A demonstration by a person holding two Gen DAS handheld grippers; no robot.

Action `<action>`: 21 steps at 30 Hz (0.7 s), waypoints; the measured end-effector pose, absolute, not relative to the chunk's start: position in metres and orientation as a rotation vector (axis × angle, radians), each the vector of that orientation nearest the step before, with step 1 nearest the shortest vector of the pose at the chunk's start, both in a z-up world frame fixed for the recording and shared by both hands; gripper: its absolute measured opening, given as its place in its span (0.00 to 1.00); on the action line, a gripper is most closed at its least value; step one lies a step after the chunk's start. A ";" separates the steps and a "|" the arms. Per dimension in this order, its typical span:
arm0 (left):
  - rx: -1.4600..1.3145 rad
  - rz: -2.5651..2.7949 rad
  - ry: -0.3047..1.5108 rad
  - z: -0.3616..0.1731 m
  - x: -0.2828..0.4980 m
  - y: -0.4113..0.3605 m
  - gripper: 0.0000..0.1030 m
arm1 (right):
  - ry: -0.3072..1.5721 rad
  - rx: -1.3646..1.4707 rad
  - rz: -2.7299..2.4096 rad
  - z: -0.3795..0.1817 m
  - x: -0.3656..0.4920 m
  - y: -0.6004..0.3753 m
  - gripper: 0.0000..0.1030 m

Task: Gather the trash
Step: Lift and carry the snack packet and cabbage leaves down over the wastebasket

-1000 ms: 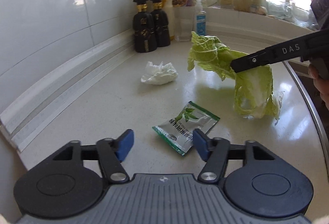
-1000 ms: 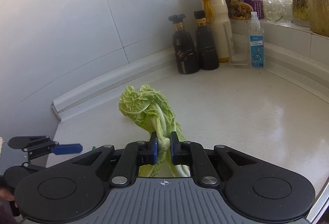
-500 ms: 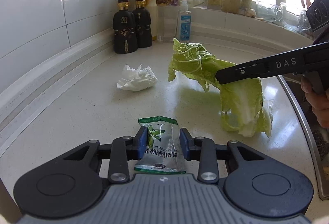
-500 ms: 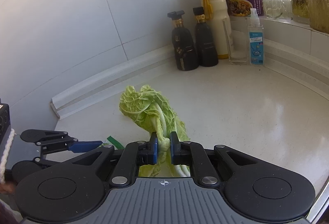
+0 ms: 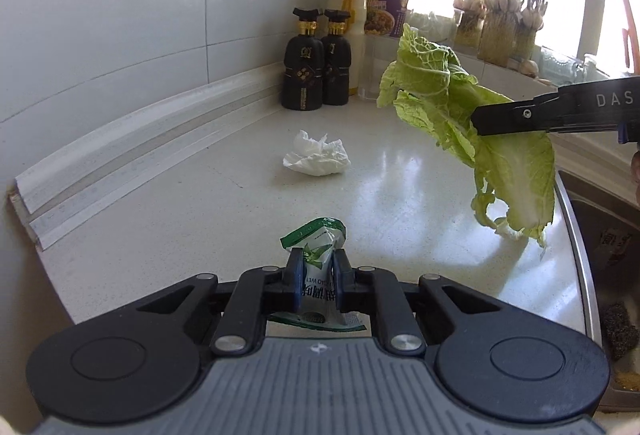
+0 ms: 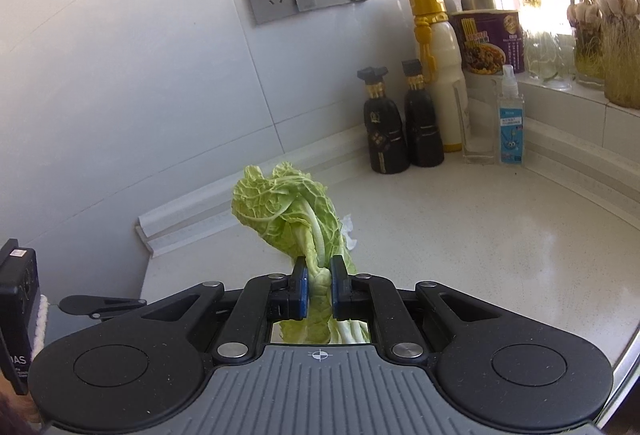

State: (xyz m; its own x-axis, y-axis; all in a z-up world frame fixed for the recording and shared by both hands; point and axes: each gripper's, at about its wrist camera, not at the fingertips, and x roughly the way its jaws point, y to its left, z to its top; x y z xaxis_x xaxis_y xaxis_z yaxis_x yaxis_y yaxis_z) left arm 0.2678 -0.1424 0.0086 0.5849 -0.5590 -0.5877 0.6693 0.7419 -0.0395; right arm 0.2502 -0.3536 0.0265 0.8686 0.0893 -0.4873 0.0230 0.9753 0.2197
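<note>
My left gripper point(image 5: 317, 277) is shut on a green and white snack wrapper point(image 5: 316, 247), pinched upright just above the white counter point(image 5: 200, 219). My right gripper point(image 6: 319, 289) is shut on a pale green cabbage leaf point(image 6: 292, 211) and holds it in the air; in the left wrist view the leaf point(image 5: 500, 151) hangs from that gripper's black finger point(image 5: 520, 115) near the sink edge. A crumpled white tissue point(image 5: 316, 157) lies on the counter beyond the wrapper, apart from both grippers.
Two black bottles point(image 5: 316, 71), a yellow-capped bottle point(image 5: 352, 19), a noodle cup point(image 6: 490, 41) and a spray bottle point(image 6: 510, 119) stand in the back corner. A steel sink point(image 5: 600, 235) lies to the right. Garlic jars point(image 5: 500, 27) line the windowsill.
My left gripper closed on the wrapper and lifted it, folded upright, off the counter. My right gripper raised the cabbage leaf higher.
</note>
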 end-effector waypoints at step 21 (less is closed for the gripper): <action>0.200 -0.502 0.584 0.052 0.207 -0.044 0.13 | 0.423 0.223 0.244 0.097 0.220 -0.234 0.08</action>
State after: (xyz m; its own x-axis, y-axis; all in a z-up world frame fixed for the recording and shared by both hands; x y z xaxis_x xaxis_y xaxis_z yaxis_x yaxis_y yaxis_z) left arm 0.2066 -0.0438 0.0515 0.7189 -0.3950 -0.5719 0.5059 0.8616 0.0409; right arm 0.2204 -0.2338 0.0965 0.8835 0.2783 -0.3768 -0.1861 0.9467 0.2629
